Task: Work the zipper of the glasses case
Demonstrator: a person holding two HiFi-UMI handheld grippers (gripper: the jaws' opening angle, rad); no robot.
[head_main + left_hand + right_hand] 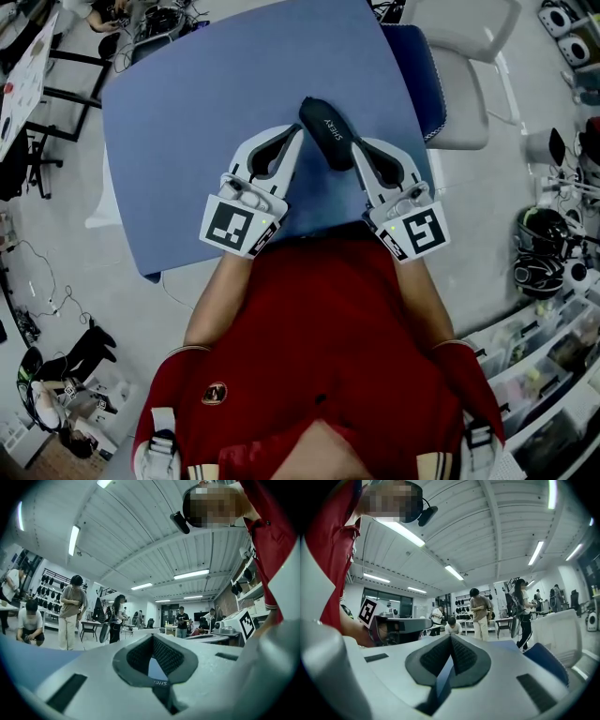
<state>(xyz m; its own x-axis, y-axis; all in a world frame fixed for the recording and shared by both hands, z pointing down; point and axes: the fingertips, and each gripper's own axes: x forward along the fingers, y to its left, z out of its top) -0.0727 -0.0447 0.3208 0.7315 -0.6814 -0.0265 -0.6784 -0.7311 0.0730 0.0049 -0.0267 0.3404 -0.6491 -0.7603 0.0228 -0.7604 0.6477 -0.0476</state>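
glasses case (327, 131): black, lying slantwise near the middle of the blue table (187, 112) | left hand-held gripper (300, 133): jaws pressed together, tips touching the case at its 9 o'clock | right hand-held gripper (362, 147): jaws pressed together, tips against the case at its 4 o'clock

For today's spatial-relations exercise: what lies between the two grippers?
The black glasses case lies between the left gripper and the right gripper, on the blue table; the head view shows it.
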